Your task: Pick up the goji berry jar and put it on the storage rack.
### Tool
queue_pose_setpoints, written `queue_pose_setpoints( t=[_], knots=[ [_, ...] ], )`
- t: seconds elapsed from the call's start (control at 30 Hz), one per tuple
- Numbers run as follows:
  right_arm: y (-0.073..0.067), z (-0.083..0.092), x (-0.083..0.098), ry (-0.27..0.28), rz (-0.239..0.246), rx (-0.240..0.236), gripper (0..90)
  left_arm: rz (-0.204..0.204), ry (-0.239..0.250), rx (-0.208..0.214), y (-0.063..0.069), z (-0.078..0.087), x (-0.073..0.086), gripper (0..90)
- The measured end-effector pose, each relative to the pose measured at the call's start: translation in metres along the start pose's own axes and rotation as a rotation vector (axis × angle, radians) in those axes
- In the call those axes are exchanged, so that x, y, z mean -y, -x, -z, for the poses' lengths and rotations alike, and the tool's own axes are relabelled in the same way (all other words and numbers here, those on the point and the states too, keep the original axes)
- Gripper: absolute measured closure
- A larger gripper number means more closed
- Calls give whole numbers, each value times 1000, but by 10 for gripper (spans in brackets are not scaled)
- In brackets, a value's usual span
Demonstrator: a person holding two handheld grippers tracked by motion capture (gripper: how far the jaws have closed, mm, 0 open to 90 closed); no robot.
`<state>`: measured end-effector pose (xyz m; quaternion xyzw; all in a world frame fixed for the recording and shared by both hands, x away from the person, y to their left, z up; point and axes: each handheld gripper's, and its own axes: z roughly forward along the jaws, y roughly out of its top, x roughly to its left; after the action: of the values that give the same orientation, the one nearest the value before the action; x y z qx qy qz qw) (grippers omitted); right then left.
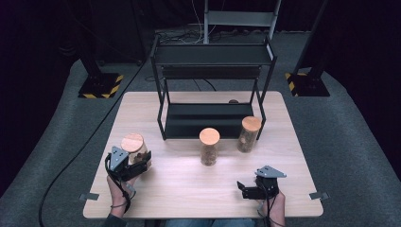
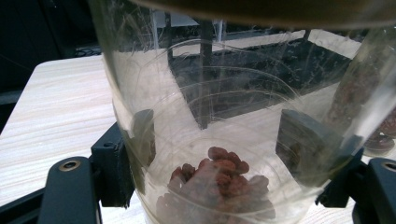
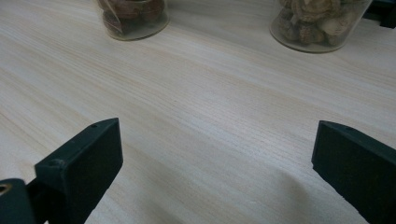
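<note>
While the left gripper (image 1: 137, 160) sat near the front left corner of the wooden surface (image 1: 156, 189), its fingers (image 2: 140, 149) were closed on a clear jar (image 1: 134, 147) with a round wooden lid, one pad pressing each side of the glass. In the left gripper view the jar (image 2: 224, 116) stood between the two pads, with a small heap of reddish-brown pieces (image 2: 219, 179) lying at its bottom. Whether its base rested on the surface or was just off it could not be told. Farther right, near the middle of the surface, a second lidded jar (image 1: 209, 146) stood upright in front of a black two-tier shelf rack (image 1: 213, 85), and a third jar (image 1: 249, 134) stood just beside the rack's front right leg. At the front right of the surface the right gripper (image 1: 246, 188) lay low over the wood, its fingers (image 3: 84, 163) spread wide apart with nothing between them but bare wood. In the right gripper view two jar bases, one (image 3: 133, 18) and the other (image 3: 317, 25), showed well beyond those fingers.
</note>
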<state>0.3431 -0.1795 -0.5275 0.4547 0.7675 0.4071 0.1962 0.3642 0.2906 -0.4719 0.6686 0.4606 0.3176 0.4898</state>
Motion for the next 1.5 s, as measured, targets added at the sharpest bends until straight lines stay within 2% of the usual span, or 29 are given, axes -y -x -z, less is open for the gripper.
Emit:
queue_pose_setpoints(
  t=[0.6, 0.83, 1.5],
  knots=[
    [0, -1, 0, -5, -1, -4, 11, -11, 3, 38, 7, -11, -9, 242],
    [0, -1, -1, -14, 6, -17, 11, -24, -2, 46, 9, -16, -12, 242],
    [0, -2, -1, -21, 10, -18, 10, -30, -8, 66, 12, -27, -19, 242]
  ],
)
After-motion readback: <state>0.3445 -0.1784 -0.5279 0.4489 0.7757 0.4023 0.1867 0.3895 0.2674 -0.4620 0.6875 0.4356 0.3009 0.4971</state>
